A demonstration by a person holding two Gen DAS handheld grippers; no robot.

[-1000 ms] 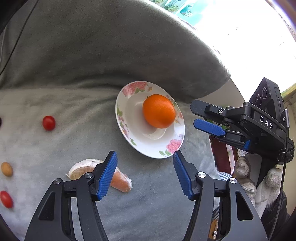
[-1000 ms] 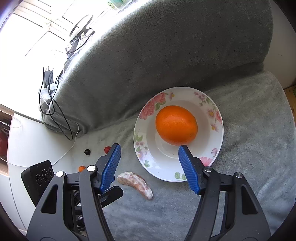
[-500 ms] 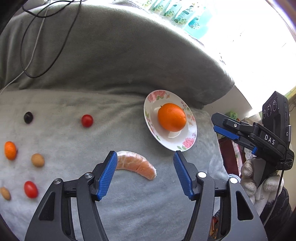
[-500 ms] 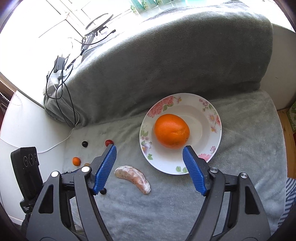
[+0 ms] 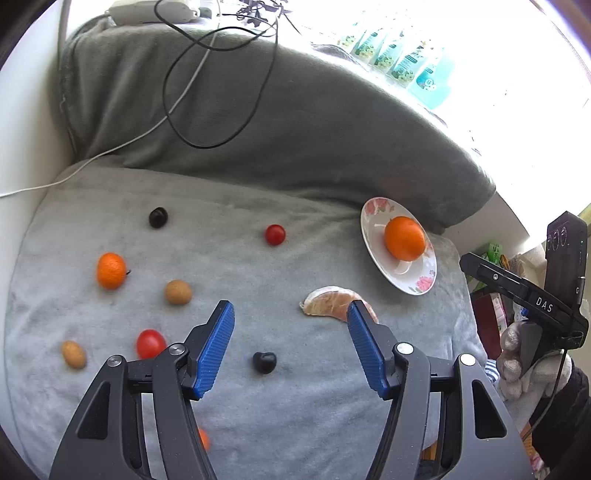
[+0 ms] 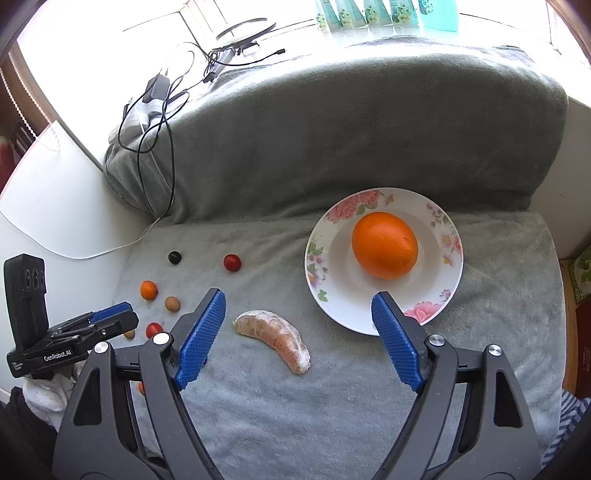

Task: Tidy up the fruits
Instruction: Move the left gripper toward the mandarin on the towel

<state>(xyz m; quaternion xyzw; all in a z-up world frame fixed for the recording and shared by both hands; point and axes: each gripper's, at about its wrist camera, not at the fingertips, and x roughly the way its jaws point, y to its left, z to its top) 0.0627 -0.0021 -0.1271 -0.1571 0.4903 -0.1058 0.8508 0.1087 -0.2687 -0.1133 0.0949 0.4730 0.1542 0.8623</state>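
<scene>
A large orange (image 6: 385, 250) lies in a floral white plate (image 6: 436, 221) on the grey blanket; both show in the left wrist view, the orange (image 5: 404, 238) in the plate (image 5: 373, 210). A peeled orange segment (image 6: 275, 335) lies left of the plate, also seen from the left (image 5: 328, 302). Small fruits lie scattered: a red tomato (image 5: 274, 234), a kumquat (image 5: 110, 270), a dark cherry (image 5: 264, 362). My left gripper (image 5: 290, 345) is open and empty above the cherry. My right gripper (image 6: 295, 332) is open and empty over the segment.
A grey cushion back (image 6: 351, 129) rises behind the seat with cables (image 5: 207, 92) draped over it. More small fruits: a black one (image 5: 158, 217), brown ones (image 5: 178, 292) (image 5: 73, 355), a red tomato (image 5: 150, 343). Bottles (image 6: 369, 14) line the windowsill. The seat edge drops off at right.
Both grippers have pulled back and up from the plate. The left view has swung left, bringing more small fruits and the dark cherry into sight. Both stay open.
</scene>
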